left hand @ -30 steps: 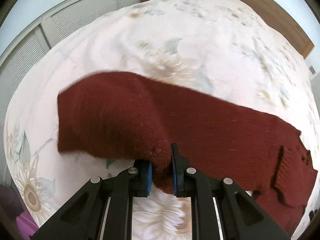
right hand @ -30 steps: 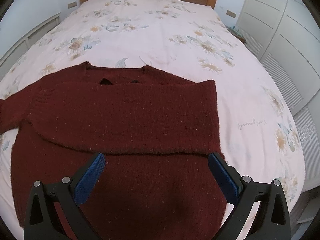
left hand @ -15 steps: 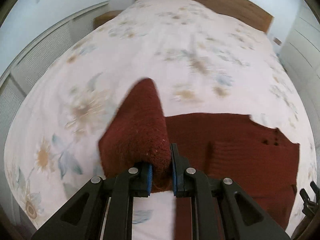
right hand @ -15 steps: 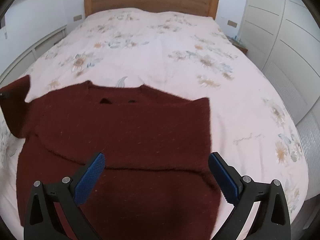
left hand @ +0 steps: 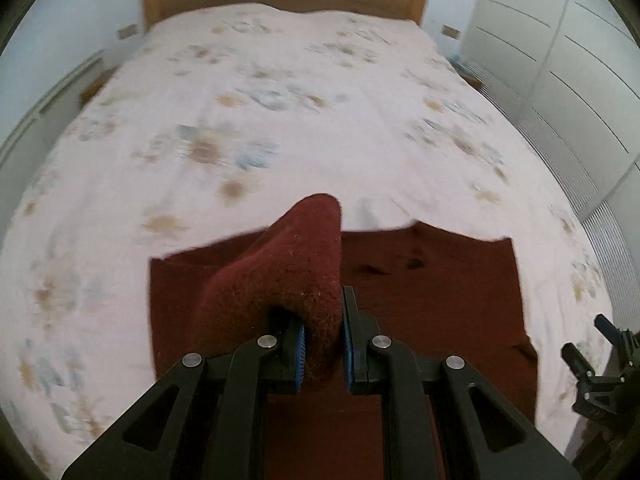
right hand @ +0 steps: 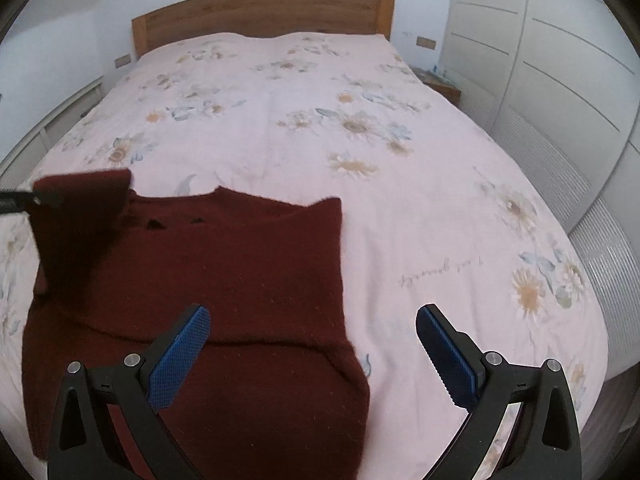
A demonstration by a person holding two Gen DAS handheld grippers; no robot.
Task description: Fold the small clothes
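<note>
While the left hand-held gripper (left hand: 323,344) is angled steeply down over the near part of the bed (right hand: 420,200), its blue pads are clamped together on a sleeve (left hand: 304,264) of the dark red sweater (right hand: 224,280). That sleeve is lifted off the bed and is bunched into a raised hump just ahead of the jaws, above the sweater's body. Seen from the right wrist, the same sleeve is held up at the far left corner of the garment, where only the tip of the left tool is visible. The right hand-held gripper (right hand: 312,352) is also tilted downward, with its jaws spread wide apart and nothing between them; its left pad is seen over the sweater's lower right part, and its right pad over bare bedcover. The sweater is laid flat on the near left part of the floral pink bedcover, neckline toward the wooden headboard (right hand: 260,12), with one sleeve already folded across its front.
</note>
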